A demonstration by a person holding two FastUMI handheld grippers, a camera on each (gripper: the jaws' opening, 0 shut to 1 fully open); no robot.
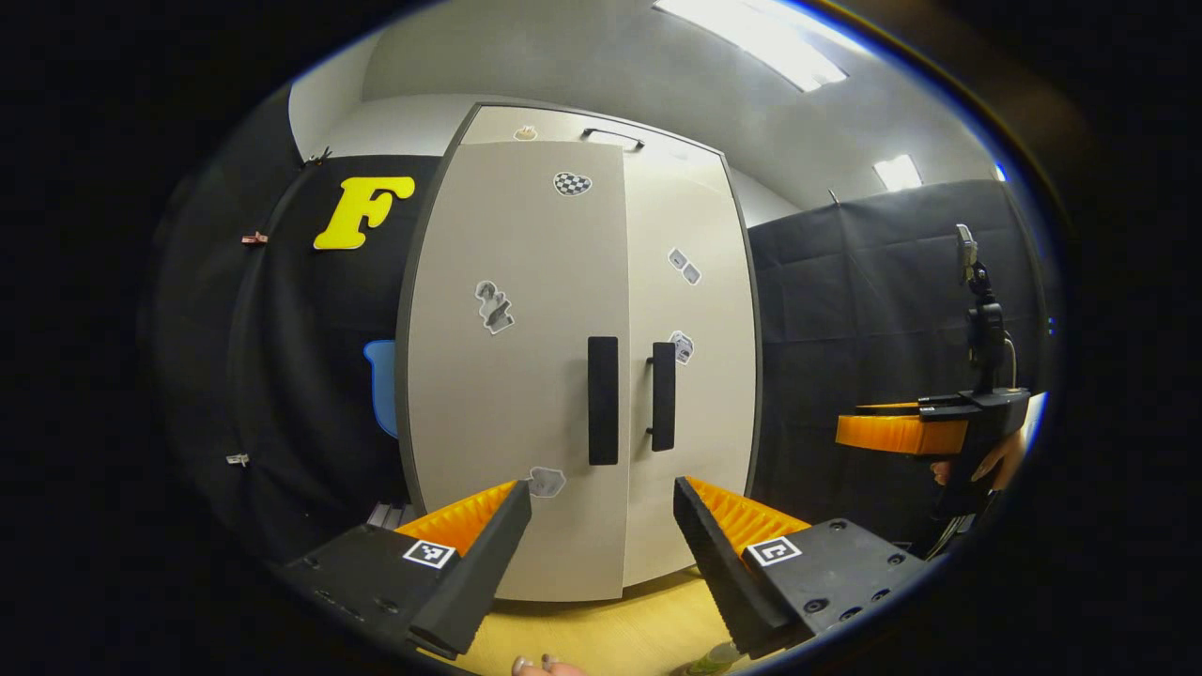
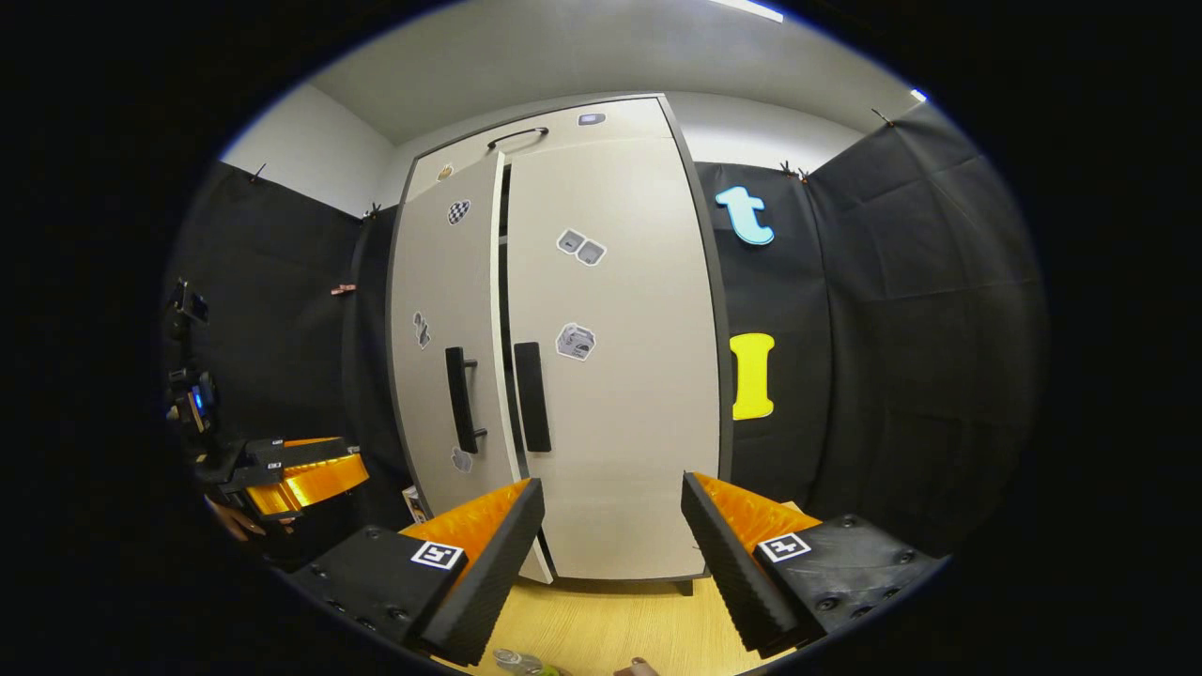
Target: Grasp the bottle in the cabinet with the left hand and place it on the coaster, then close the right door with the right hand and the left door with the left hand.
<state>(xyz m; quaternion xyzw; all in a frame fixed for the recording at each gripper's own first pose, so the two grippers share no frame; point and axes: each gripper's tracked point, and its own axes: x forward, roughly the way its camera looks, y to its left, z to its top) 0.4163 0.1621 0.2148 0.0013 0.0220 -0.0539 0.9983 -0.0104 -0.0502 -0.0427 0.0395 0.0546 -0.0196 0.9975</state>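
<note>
1. A tall pale cabinet (image 1: pixel 573 357) stands upright on a light wooden table (image 1: pixel 601 638), at its far edge, with black cloth walls on both sides.
2. In the right gripper view, the right door (image 2: pixel 610 357) lies flat and closed against the cabinet front.
3. The left door (image 2: pixel 451 347) stands slightly ajar, with a dark gap between it and the right door.
4. Each door has a black vertical handle near the centre seam; the left handle (image 2: pixel 462 399) and right handle (image 2: pixel 531 396) sit side by side.
5. Small stickers dot both doors.
6. The left gripper (image 1: pixel 601 554) faces the cabinet front, its fingers apart and clamped on nothing.
7. The right gripper (image 2: pixel 610 554) faces the cabinet too, its fingers apart and holding nothing.
8. At the table's near edge, a sliver of the bottle (image 2: pixel 518 661) shows at the bottom of the right gripper view, outside the cabinet; whether it sits on a coaster cannot be told.
</note>
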